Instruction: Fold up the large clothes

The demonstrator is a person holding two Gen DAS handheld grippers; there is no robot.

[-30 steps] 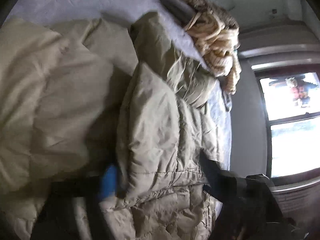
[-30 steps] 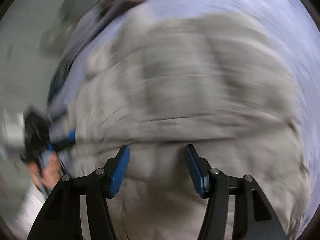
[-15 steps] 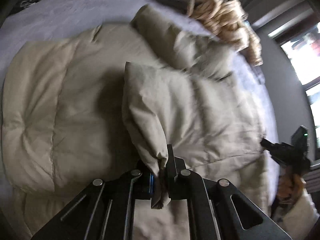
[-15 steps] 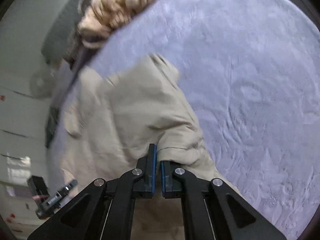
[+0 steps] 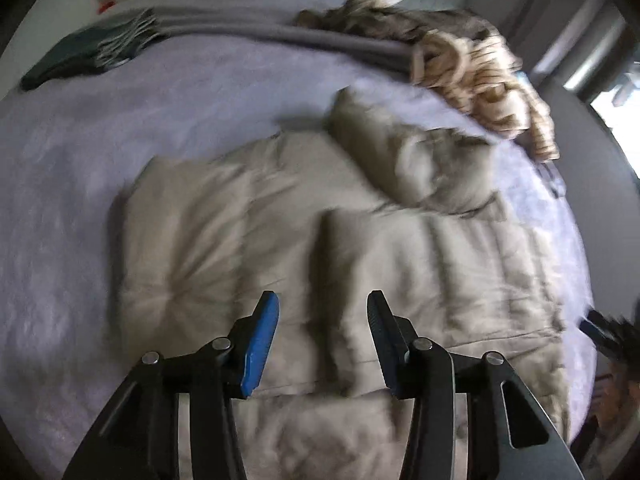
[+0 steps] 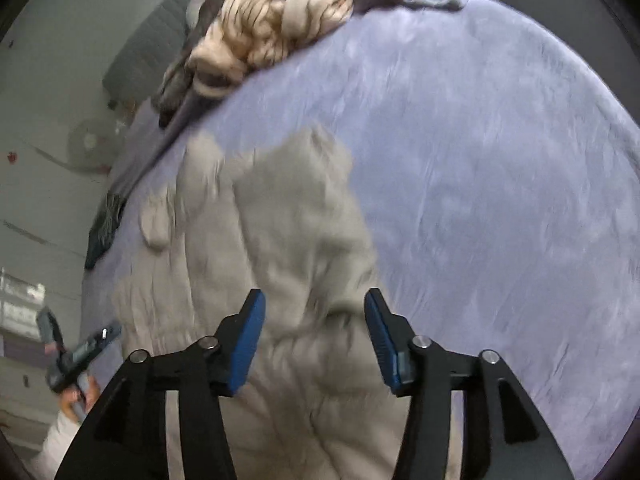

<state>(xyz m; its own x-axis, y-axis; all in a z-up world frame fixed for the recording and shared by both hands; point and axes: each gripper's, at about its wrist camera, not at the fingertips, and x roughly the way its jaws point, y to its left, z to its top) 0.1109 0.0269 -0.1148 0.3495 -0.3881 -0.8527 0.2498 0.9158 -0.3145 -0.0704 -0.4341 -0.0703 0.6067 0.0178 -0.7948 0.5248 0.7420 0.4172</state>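
Item: left gripper [image 5: 320,320]. Jaws are standing wide apart, gripping nothing, hovering above the near edge of the padded jacket [image 5: 360,248]. Directly ahead and between the fingers a folded flap edge [image 5: 326,264] is running from near to far, almost in line with the gripper's own pointing direction.

Item: right gripper [image 6: 312,320]. Jaws likewise parted and empty, hanging over the jacket's [image 6: 280,240] bunched right-hand portion, with a raised wrinkle [image 6: 340,316] lying just beyond the fingertips.

Item: jacket, beige, quilted. It is lying spread on the lilac bedspread [image 5: 120,120], partly folded: one panel doubled over toward the middle, a sleeve or hood lump [image 5: 408,160] sitting at the far right. In the left wrist view its long axis is running left to right across the bed.

Item: cream knitted throw [image 5: 480,72], heaped at the far side, apart from the jacket's main body.

Judgement: the next fold is probably turning on the near hem, which both grippers are facing; the left one appears nearer the flap, the right one nearer the outer edge.
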